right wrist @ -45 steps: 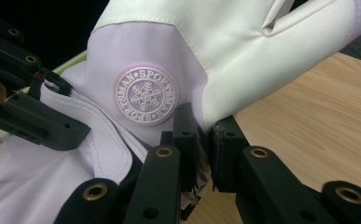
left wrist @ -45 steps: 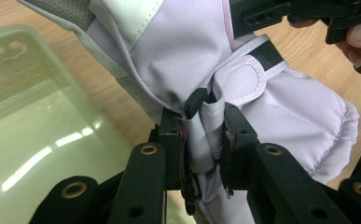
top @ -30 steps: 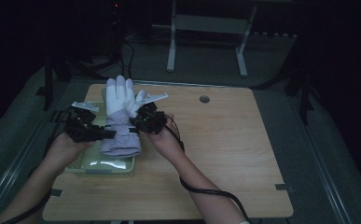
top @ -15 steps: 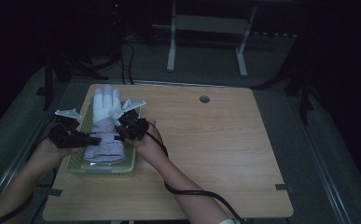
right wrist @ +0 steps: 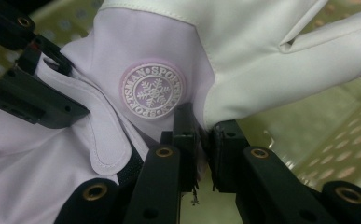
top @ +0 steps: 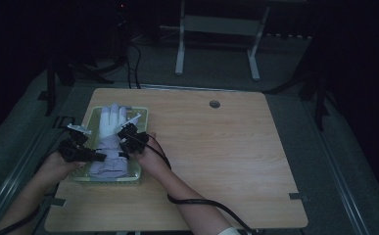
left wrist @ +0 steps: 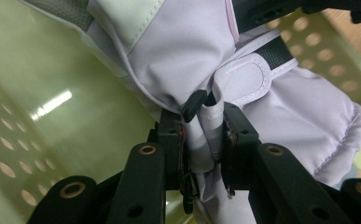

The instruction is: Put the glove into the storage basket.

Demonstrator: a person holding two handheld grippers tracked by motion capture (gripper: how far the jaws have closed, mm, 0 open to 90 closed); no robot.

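A pale lilac and white ski glove (top: 109,139) lies lengthwise in a light green perforated basket (top: 141,113) at the table's left, fingers pointing away. My left gripper (top: 99,156) is shut on a fold of the glove's edge (left wrist: 205,135) by its wrist strap. At the opposite side my right gripper (top: 122,155) is shut on the glove's edge (right wrist: 201,126), just below a round snowflake badge (right wrist: 153,90). In the right gripper view the left gripper's black jaws (right wrist: 33,100) reach in from the left.
The wooden table (top: 216,161) stretches bare to the right of the basket, with a round cable hole (top: 214,104) near its far edge. A black cable (top: 197,201) trails from the right gripper along the forearm. A metal frame (top: 216,44) stands on the floor behind.
Both grippers have carried the glove left and down, from above the table into the green basket. Both have stayed shut on it throughout.
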